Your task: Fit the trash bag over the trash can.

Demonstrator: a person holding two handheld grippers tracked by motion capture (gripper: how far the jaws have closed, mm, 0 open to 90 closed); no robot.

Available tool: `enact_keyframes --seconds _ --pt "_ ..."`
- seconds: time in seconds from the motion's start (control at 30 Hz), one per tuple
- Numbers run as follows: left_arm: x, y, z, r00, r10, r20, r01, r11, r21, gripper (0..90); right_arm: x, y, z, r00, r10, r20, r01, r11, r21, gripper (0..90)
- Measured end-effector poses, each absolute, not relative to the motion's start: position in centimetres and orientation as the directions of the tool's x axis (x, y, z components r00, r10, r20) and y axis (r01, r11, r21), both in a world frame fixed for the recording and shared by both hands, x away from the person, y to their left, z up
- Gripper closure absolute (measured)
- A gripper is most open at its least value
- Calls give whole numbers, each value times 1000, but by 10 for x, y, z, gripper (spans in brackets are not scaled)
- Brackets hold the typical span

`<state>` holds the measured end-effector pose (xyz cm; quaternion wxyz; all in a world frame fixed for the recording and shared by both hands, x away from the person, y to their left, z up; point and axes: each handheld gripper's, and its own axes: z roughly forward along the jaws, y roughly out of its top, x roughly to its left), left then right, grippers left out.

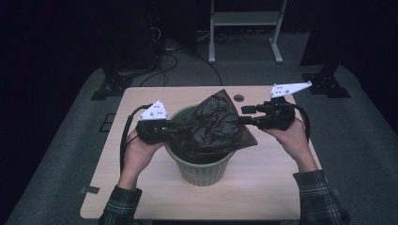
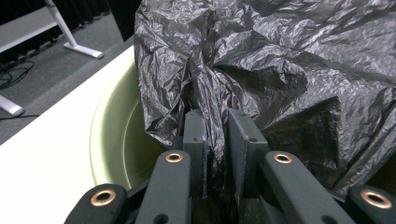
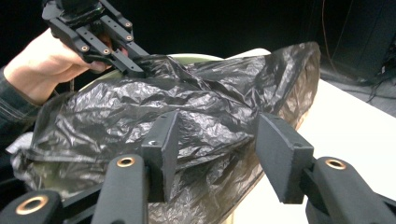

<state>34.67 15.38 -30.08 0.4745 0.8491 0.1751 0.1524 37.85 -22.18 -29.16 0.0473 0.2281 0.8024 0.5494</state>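
Two tools: left tool (image 2: 215, 135) clamps the crinkled black plastic bag (image 1: 217, 124) at frame centre over the green ribbed plastic bin (image 1: 202, 168); right tool (image 3: 217, 140) stands apart.

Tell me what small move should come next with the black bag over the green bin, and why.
Probably bring the right tool in to pinch the loose side of the black bag. Its jaws stand open with nothing gripped, while the left tool is shut on a fold at the green bin rim, and the bag is heaped on top, not spread over the rim.
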Motion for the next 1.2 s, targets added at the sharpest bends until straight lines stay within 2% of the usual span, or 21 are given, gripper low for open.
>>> enact_keyframes --seconds 0.13,0.2,0.27,0.33,0.37,0.57,0.83,1.03,1.2 --pt "345 152 -301 895 435 97 147 -493 858 774 384 -218 -297 -886 416 206 341 283 896 493" --pt "344 151 -302 898 430 98 144 -497 856 774 387 -215 -301 -885 411 218 356 295 887 578" --pt "344 150 -302 902 421 96 142 -500 854 774 388 -212 -305 -886 412 212 358 316 879 760" --pt "343 148 -303 906 412 97 139 -506 851 758 388 -209 -308 -893 398 209 348 321 881 886" --pt "343 147 -303 908 407 99 136 -510 849 752 387 -207 -308 -900 382 209 342 323 882 900" --pt "342 138 -301 913 388 123 114 -535 837 681 385 -192 -301 -918 353 183 299 309 903 900" --pt "343 115 -302 921 348 177 78 -608 790 656 384 -156 -289 -942 305 144 244 320 916 900" --pt "341 125 -296 919 367 147 90 -556 826 466 382 -142 -289 -947 297 123 226 345 911 900" --pt "336 130 -282 922 359 143 65 -508 859 451 381 -141 -290 -948 293 124 225 342 912 900"
